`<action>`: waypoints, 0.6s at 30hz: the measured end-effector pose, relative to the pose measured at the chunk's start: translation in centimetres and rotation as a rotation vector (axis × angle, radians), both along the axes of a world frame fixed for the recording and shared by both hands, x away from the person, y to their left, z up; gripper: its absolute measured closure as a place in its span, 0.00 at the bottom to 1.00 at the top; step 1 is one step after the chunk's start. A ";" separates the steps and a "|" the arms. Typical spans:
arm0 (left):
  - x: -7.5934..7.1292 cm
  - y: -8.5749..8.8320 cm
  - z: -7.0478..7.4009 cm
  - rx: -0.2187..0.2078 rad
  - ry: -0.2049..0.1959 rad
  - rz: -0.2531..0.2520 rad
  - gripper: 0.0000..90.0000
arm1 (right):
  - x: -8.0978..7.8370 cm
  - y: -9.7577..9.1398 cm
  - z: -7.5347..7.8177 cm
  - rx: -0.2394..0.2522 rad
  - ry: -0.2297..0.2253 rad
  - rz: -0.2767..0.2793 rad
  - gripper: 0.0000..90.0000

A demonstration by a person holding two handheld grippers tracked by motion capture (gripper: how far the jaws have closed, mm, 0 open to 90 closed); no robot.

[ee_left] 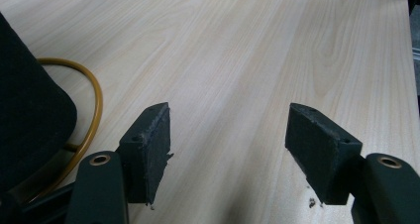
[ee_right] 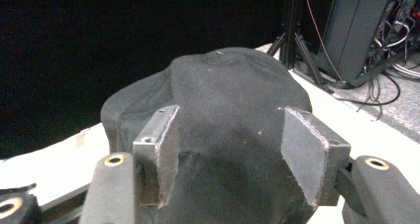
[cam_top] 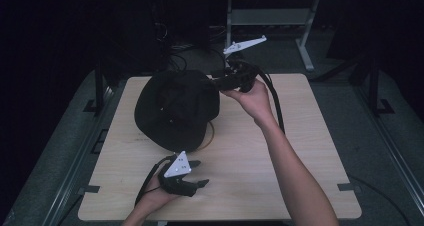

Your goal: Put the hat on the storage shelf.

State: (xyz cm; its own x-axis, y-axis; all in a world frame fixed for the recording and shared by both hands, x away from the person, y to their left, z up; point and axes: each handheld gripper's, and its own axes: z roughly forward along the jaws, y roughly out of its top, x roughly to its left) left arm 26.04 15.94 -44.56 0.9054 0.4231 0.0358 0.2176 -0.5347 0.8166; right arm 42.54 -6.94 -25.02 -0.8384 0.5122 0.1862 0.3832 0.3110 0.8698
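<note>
A black fabric hat lies on the left-centre of the light wooden table, over a thin yellow-brown ring. My right gripper is at the hat's far right edge. In the right gripper view the hat bulges up between the jaws of that gripper, which stand wide apart and open. My left gripper hovers near the front edge, just below the hat, open with bare wood between its jaws. In the left gripper view the hat and the ring lie at the left.
Behind the table stand a grey desk frame and dark equipment with cables on the floor. A black case and stand legs sit beyond the table's edge. The table's right half is bare wood.
</note>
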 end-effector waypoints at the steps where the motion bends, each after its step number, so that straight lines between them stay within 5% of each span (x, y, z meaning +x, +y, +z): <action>1: 0.0 0.0 0.0 0.001 0.000 0.001 0.37 | -0.1 -0.2 -0.1 -0.002 -0.004 0.000 0.44; 18: 0.2 0.1 0.0 0.023 -0.009 -0.006 0.37 | -0.3 -3.1 -1.7 0.001 0.026 -0.041 0.41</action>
State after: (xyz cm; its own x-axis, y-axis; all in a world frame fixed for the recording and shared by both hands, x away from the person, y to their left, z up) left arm 26.22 16.01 -44.61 0.9076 0.4164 0.0537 0.2066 -0.5543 0.8063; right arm 42.27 -10.00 -26.69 -0.8113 0.5462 0.2082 0.4183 0.2938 0.8595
